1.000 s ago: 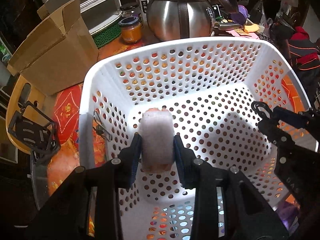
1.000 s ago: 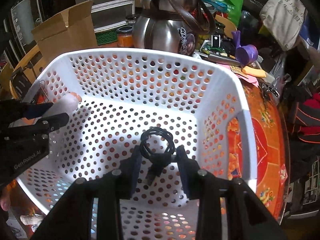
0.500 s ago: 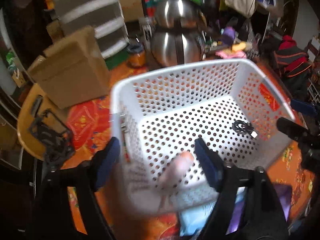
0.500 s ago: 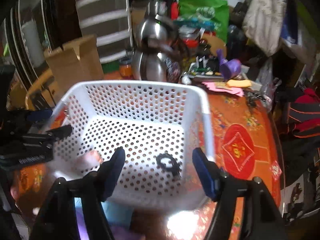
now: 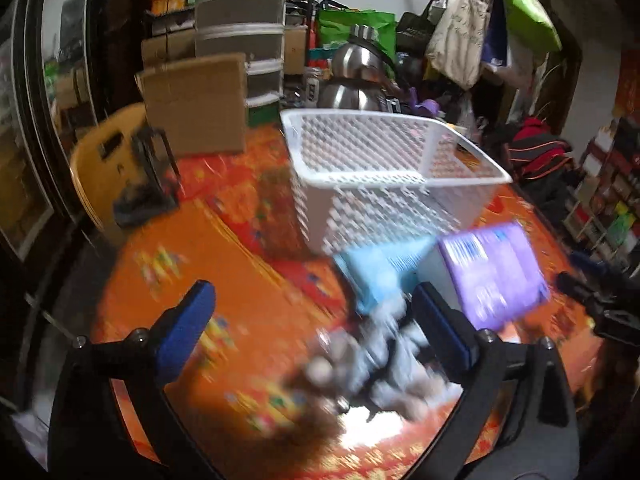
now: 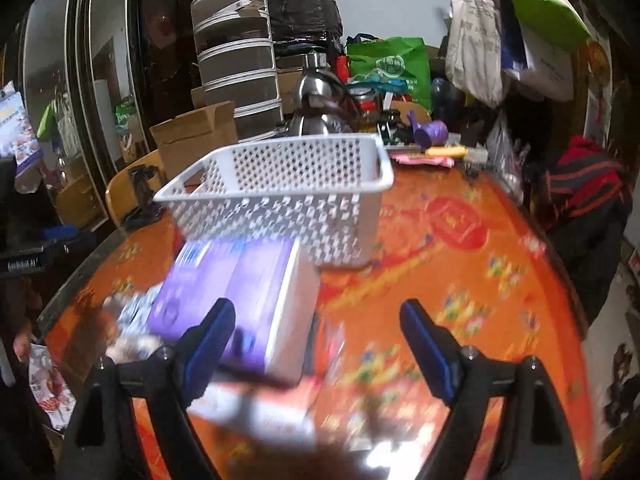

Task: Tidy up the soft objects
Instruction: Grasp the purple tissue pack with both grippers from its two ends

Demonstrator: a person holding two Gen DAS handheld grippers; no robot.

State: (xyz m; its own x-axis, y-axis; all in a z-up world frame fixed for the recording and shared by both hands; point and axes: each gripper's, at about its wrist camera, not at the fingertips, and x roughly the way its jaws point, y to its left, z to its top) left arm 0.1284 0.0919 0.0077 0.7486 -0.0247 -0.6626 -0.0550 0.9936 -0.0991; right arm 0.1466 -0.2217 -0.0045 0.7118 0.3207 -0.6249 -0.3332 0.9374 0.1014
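Observation:
A white perforated basket (image 5: 384, 176) stands on the orange table; it also shows in the right wrist view (image 6: 280, 196). In front of it lie a purple soft pack (image 5: 492, 276), a light blue pack (image 5: 380, 276) and a blurred grey soft thing (image 5: 380, 360). My left gripper (image 5: 316, 324) is open and empty above the table, the grey thing near its right finger. My right gripper (image 6: 320, 340) is open and empty, the purple pack (image 6: 240, 296) by its left finger. The basket's inside is hidden.
A cardboard box (image 5: 196, 104), a steel kettle (image 5: 356, 80) and stacked drawers (image 5: 240, 32) stand behind the basket. A yellow chair (image 5: 104, 168) with a black frame sits at the left. Clutter and bags line the back. The table edge (image 6: 64, 284) runs left.
Both grippers let go of their things in the basket, opened wide, and pulled back and down to the table in front of the basket.

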